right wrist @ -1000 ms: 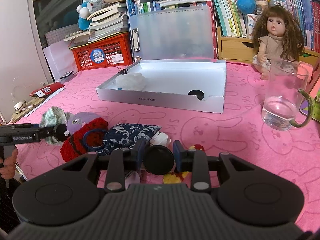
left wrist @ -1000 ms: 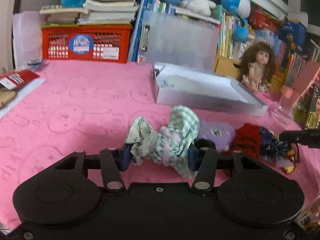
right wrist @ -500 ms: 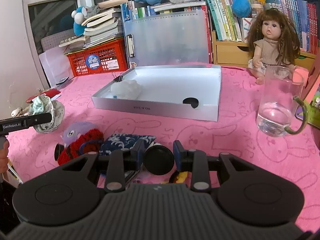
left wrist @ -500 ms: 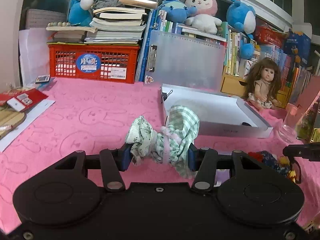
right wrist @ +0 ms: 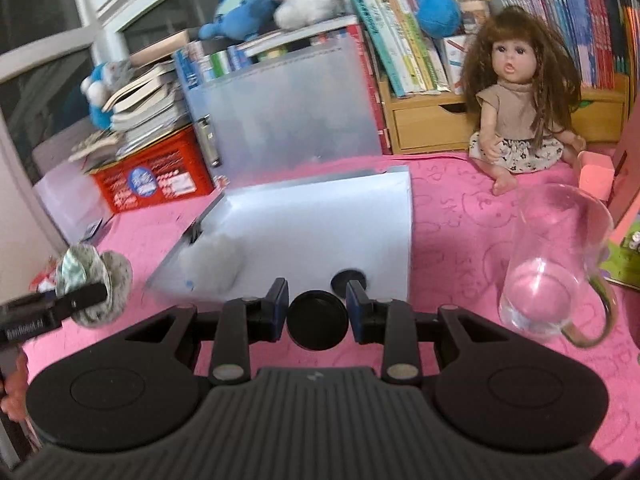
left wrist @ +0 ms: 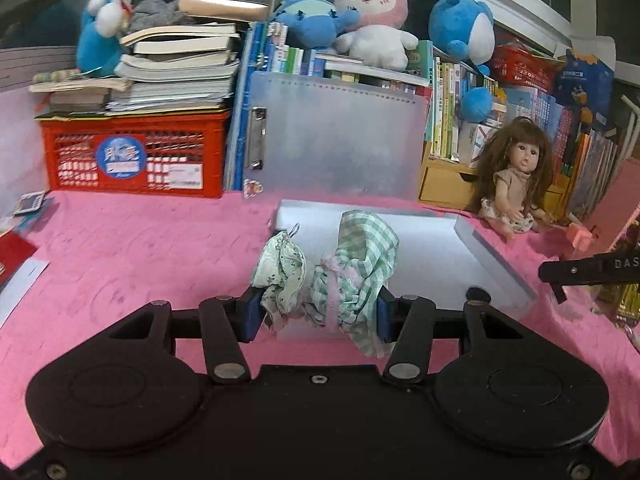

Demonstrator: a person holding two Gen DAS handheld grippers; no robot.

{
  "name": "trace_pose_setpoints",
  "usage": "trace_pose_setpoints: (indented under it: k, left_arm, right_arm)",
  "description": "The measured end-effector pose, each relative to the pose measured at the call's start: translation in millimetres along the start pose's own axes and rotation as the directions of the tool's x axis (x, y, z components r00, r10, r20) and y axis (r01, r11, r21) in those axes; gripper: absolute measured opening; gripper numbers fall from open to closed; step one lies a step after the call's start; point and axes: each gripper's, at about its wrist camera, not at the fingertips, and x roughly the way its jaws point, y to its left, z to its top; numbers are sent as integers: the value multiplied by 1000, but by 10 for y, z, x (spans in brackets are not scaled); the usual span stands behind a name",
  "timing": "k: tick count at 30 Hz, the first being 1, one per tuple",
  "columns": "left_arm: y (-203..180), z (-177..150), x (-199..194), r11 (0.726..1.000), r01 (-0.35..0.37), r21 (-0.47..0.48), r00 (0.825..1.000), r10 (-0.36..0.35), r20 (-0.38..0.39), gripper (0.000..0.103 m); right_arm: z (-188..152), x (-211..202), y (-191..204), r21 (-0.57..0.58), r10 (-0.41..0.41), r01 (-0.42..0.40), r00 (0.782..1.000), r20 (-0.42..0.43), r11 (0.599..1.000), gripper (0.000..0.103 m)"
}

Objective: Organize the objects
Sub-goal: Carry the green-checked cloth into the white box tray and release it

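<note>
Both tools have risen from the pink surface (left wrist: 140,240) toward the white box (right wrist: 320,220).
Left tool (left wrist: 316,312) grips the cloth bundle (left wrist: 340,272), right tool (right wrist: 318,312) the black disc (right wrist: 317,320); the box lies just ahead.

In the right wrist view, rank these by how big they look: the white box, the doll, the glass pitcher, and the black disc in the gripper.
1. White box
2. Doll and glass pitcher: look alike, unranked; the pitcher sits nearer.
3. Black disc

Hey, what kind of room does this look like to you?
Probably a child's room or play corner at home: plush toys sit on crowded children's books, and a doll sits on the pink tablecloth.
</note>
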Motion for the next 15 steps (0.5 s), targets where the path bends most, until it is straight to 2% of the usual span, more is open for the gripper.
trace_pose_setpoints:
  k: [4, 6, 9, 15]
  left_arm:
    - [-49, 232, 328, 999, 21, -25, 1000, -22, -22, 50]
    - [-94, 325, 491, 1000, 22, -7, 999, -22, -23, 50]
    - [-171, 415, 773, 999, 19, 37, 999, -18, -26, 50]
    - [-284, 451, 1354, 998, -14, 68, 996, 20, -92, 50]
  right_arm:
    - [231, 279, -127, 89, 18, -13, 999, -49, 996, 36]
    - [320, 439, -151, 105, 10, -4, 998, -62, 994, 36]
    - [378, 653, -143, 95, -26, 34, 996, -80, 995, 36]
    - [441, 1061, -56, 11, -123, 125, 987, -104, 992, 36]
